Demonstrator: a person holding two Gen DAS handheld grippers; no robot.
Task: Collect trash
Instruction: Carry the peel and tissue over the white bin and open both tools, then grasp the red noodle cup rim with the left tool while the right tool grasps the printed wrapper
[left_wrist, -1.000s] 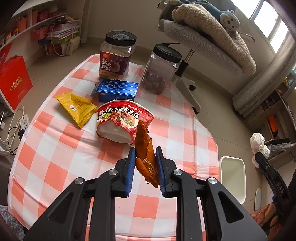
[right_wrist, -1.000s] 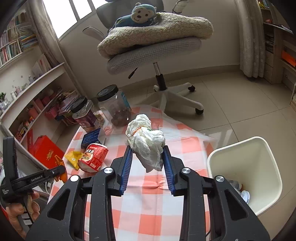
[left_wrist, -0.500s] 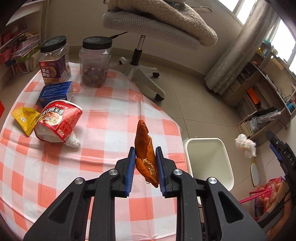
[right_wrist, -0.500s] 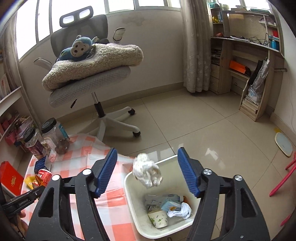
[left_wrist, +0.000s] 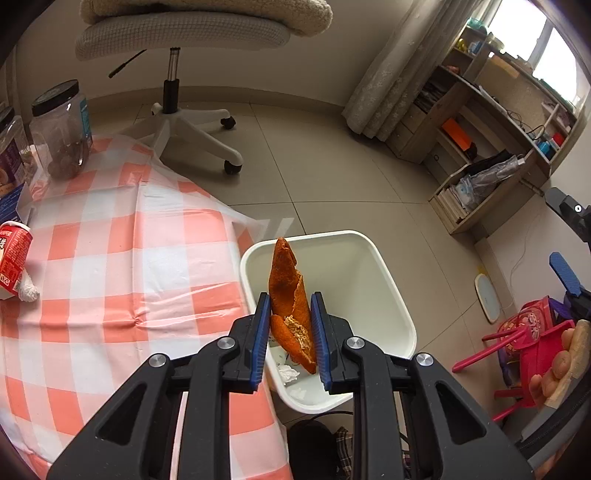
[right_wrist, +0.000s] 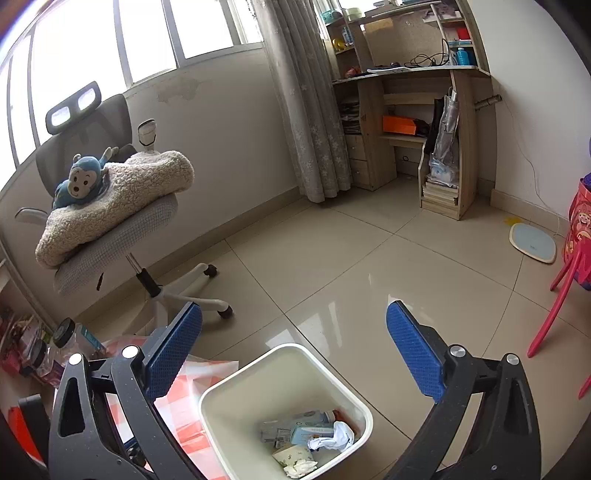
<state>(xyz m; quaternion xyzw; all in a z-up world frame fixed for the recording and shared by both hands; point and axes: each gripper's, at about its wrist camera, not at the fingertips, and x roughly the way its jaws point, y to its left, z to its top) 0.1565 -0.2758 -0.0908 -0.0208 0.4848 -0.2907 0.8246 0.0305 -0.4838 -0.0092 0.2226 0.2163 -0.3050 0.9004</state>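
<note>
L gripper (left_wrist: 288, 334) clamped on peel (left_wrist: 290, 306) over bin (left_wrist: 388, 295) near table-side rim; early release may miss. R gripper (right_wrist: 293, 354) just opened wide, nothing between.

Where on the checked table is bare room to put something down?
The checked tablecloth is bare from the tipped noodle cup across to the edge beside the white bin. It is crowded at the far left corner, around the jars.

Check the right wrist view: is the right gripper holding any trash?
No, the right gripper stands wide open and empty above the white bin.
</note>
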